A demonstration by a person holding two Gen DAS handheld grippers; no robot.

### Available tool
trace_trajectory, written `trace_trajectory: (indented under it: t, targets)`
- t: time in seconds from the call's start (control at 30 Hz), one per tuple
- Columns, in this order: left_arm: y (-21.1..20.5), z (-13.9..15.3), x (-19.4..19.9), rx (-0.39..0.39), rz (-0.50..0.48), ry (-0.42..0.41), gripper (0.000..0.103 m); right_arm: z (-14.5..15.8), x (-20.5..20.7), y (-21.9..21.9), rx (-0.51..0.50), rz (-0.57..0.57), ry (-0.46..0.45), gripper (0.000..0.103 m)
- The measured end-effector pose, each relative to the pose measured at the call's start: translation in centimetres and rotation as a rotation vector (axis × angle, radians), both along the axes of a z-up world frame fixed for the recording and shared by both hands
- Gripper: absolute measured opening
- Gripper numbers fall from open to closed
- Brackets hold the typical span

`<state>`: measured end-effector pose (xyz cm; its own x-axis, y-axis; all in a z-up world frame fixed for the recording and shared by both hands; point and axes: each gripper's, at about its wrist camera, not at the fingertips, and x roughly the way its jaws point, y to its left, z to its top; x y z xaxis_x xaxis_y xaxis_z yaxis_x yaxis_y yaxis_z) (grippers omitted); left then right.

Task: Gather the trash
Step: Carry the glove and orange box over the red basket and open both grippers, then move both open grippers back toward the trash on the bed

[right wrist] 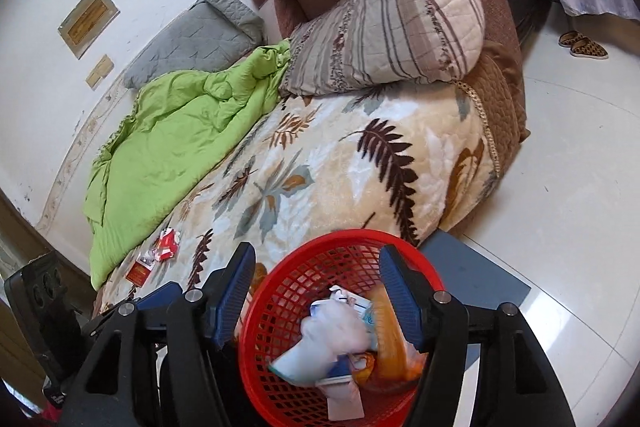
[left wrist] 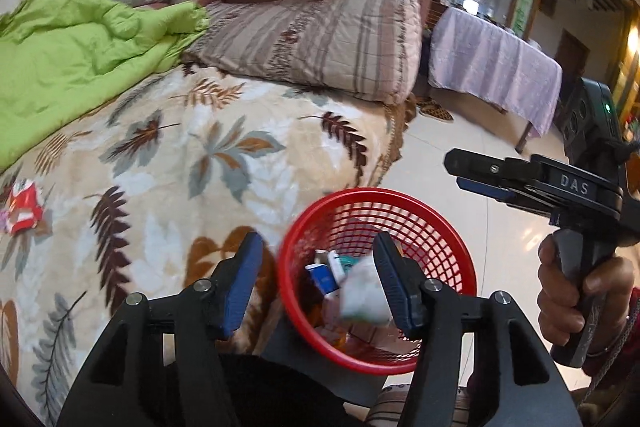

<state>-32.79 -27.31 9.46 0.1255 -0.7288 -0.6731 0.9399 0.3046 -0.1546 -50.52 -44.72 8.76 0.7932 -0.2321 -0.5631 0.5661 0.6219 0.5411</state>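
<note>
Both grippers' fingers are apart, empty, over the basket; the red wrappers lie left of the left gripper, nearer it.

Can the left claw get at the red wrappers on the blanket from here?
Probably yes. The left claw is open and empty above the red basket. The red wrappers lie uncovered on the leaf-print blanket off to its left, nothing between.
</note>
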Motion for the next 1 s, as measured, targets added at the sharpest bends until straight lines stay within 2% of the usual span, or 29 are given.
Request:
trace_trajectory:
  t: [0.23,0.47,0.53,0.67,0.83,0.9,1.0]
  targets:
    - [3.6,0.6,3.3,-0.013,0.106,-0.006,0.058,0.9,3.8,2.6,-0.026,0.124,-0.020,0.070]
    - [9.8,1.1,8.9,-0.034,0.276,-0.016,0.062,1.3,10.8,7.2,-0.051,0.315,-0.008,0.070]
    - [12.2,1.2,11.1,-0.035,0.337,-0.022,0.062,1.3,13.5,8.9,-0.067,0.368,0.000,0.070]
    - [16.7,1.8,15.7,-0.006,0.460,-0.113,0.063,1.0,17.8,11.7,-0.070,0.460,0.008,0.070]
    - [21.9,2.1,23.8,0.049,0.631,-0.188,0.063,1.1,22.3,15.2,-0.087,0.570,0.010,0.070]
    - [23.3,1.8,26.9,0.068,0.668,-0.193,0.063,1.1,23.9,15.9,-0.087,0.601,0.016,0.070]
    - [24.2,0.8,31.4,0.105,0.671,-0.190,0.066,1.3,25.5,16.1,-0.080,0.618,0.018,0.070]
